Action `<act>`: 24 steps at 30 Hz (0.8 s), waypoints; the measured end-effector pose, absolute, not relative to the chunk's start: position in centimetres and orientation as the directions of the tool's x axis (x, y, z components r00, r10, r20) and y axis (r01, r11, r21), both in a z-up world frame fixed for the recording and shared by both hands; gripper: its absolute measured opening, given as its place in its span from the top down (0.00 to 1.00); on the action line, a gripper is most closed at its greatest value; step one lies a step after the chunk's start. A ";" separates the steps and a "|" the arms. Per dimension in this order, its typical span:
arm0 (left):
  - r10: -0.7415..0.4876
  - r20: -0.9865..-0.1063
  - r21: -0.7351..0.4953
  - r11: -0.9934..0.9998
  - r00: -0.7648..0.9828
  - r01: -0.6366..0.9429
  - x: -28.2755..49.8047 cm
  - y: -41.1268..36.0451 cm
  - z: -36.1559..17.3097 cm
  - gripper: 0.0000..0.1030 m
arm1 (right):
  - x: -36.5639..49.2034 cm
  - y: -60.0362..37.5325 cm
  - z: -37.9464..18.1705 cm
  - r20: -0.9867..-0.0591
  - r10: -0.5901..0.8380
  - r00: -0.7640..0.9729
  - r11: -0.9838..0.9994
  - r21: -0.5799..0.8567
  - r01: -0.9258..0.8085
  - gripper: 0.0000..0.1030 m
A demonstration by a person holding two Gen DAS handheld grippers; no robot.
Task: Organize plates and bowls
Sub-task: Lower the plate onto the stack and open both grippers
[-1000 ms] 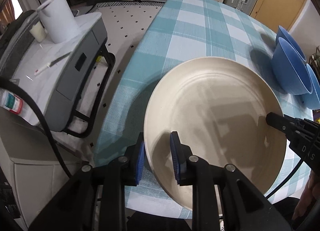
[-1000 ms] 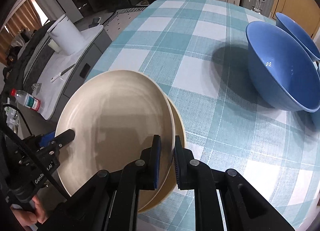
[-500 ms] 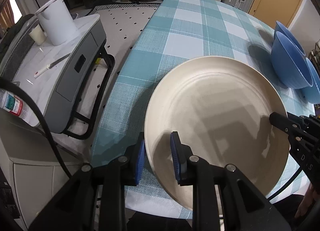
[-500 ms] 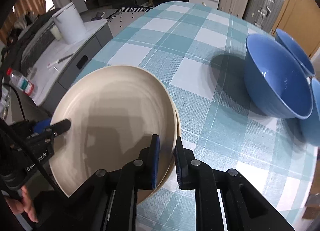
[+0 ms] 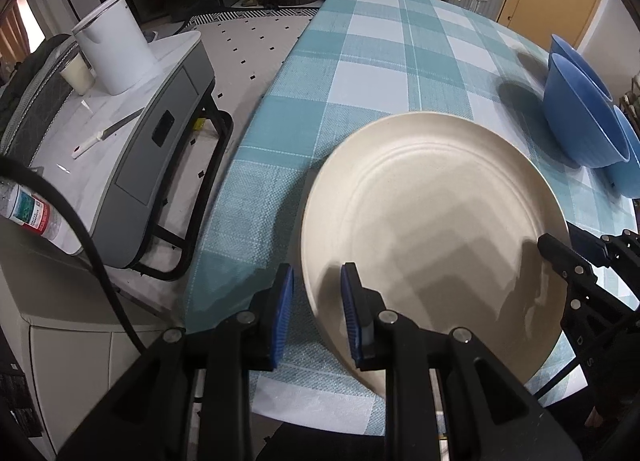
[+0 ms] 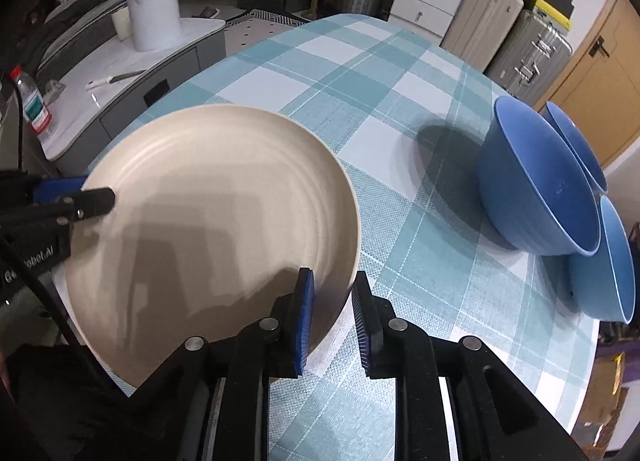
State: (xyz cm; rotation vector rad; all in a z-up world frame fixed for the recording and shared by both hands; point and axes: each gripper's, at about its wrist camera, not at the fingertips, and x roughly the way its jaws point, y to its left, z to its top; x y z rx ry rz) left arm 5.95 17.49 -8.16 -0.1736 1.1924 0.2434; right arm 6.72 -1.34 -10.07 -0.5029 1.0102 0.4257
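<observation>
A cream plate (image 5: 436,217) lies near the front edge of the checked table (image 5: 384,61); it also shows in the right wrist view (image 6: 216,213). My left gripper (image 5: 316,313) straddles its left rim, jaws apart around the rim. My right gripper (image 6: 332,317) straddles its right rim, jaws also apart. Three blue bowls (image 6: 536,181) stand at the right side of the table, also in the left wrist view (image 5: 580,109). A second plate under the top one is not visible now.
A grey side cart (image 5: 132,133) with a white canister (image 5: 114,45) and a knife stands left of the table. A water bottle (image 5: 28,209) lies near it. Suitcases (image 6: 528,49) and drawers stand behind the table.
Both grippers have opened: the jaws that pinched the plate rims now stand apart. The plate has come down to rest flat; the lower plate's edge no longer shows.
</observation>
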 end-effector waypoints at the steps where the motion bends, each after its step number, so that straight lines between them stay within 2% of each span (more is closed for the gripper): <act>1: 0.089 -0.932 -0.014 0.960 0.352 -0.280 5.9 17.6 -8.1 0.78 | 6.8 -1.5 -10.1 -0.880 0.116 0.460 0.814 -0.182 -0.552 0.82; 8: 0.071 -0.933 -0.037 0.957 0.354 -0.289 5.8 18.2 -8.0 0.77 | 7.0 -1.8 -10.3 -0.882 0.149 0.448 0.814 -0.147 -0.561 0.80; 12: 0.060 -0.933 -0.048 0.957 0.356 -0.287 5.5 18.3 -7.8 0.77 | 8.0 -3.1 -10.0 -0.905 0.211 0.369 0.859 -0.009 -0.512 0.71; 17: 0.031 -0.933 -0.085 0.950 0.360 -0.301 5.5 19.1 -7.8 0.76 | 7.8 -4.0 -8.8 -0.879 0.223 0.422 0.870 -0.016 -0.493 0.53; 18: 0.021 -0.936 -0.092 0.949 0.352 -0.302 5.5 19.2 -7.9 0.73 | 7.8 -4.1 -8.7 -0.875 0.231 0.424 0.872 -0.007 -0.490 0.50; 21: 0.001 -0.939 -0.107 0.949 0.343 -0.296 5.6 19.3 -8.3 0.68 | 7.9 -4.6 -8.9 -0.881 0.282 0.381 0.877 0.075 -0.475 0.50; 24: 0.005 -0.937 -0.098 0.956 0.349 -0.275 5.6 18.7 -8.4 0.68 | 8.2 -4.8 -9.8 -0.886 0.322 0.335 0.881 0.151 -0.448 0.50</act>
